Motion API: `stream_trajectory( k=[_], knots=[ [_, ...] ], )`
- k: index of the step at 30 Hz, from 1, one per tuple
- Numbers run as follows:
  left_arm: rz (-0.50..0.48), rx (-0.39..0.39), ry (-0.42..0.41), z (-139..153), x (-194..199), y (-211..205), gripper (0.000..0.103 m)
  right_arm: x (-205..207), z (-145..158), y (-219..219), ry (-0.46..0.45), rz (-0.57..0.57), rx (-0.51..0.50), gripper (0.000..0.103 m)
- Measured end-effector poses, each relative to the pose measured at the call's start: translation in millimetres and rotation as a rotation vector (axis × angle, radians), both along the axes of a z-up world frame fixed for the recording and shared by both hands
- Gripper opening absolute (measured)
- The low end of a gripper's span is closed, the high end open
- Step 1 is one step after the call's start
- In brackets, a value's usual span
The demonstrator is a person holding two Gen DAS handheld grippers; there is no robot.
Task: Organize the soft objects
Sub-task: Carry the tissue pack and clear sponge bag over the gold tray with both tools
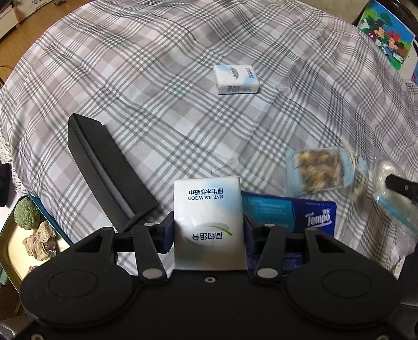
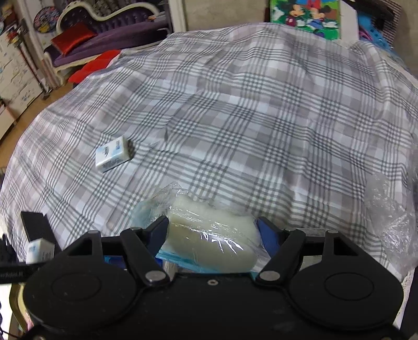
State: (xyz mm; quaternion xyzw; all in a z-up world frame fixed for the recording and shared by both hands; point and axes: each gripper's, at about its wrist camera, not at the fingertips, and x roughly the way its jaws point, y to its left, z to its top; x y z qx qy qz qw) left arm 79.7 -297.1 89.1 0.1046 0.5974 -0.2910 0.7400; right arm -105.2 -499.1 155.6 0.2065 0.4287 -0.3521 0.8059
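The left hand-held gripper (image 1: pixel 209 230) is clamped on a white tissue pack (image 1: pixel 209 222) printed "NATURAL WOOD", its two blue fingers (image 1: pixel 167 232) pressing the pack's sides and holding it upright above the plaid cloth (image 1: pixel 156 91) that covers the worktop. Just right of it, partly behind the gripper, lies a blue Tempo tissue pack (image 1: pixel 308 214). Farther off, near the middle of the cloth, a second small white tissue pack (image 1: pixel 236 79) lies flat and well apart from the rest. A long black box lid (image 1: pixel 104 172) rests tilted on the cloth to the left, and beside it, at the edge, a tray (image 1: pixel 7 251) holds a green sponge ball (image 1: pixel 27 213) and brown sponge pieces (image 1: pixel 39 242). To the right sits a clear packet of tan fibres (image 1: pixel 318 168), blurred. The right hand-held gripper (image 2: pixel 211 235) is closed around a pale, plastic-wrapped soft pad (image 2: pixel 209 235), held low over the near edge of the cloth. A crumpled clear plastic bag (image 2: pixel 392 225) lies at the right edge, and a Mickey Mouse picture (image 2: pixel 305 15) stands behind.
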Motion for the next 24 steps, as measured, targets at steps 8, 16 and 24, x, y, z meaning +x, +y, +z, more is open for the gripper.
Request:
stream_trajectory(
  k=[8,16,24],
  knots=[
    [-0.045,0.007,0.01,7.4,-27.3,9.5,0.05,-26.2,-5.2,10.4,0.026,0.006,0.042,0.073],
    [-0.063,0.031,0.037,8.8,-56.9,36.8,0.05,-47.1,-29.2,52.0,0.09,0.071,0.101,0.073],
    [-0.041,0.04,0.103,-5.3,-79.8,81.9,0.05,-55.5,-44.4,123.8,0.136,0.211,0.129,0.073]
  ],
)
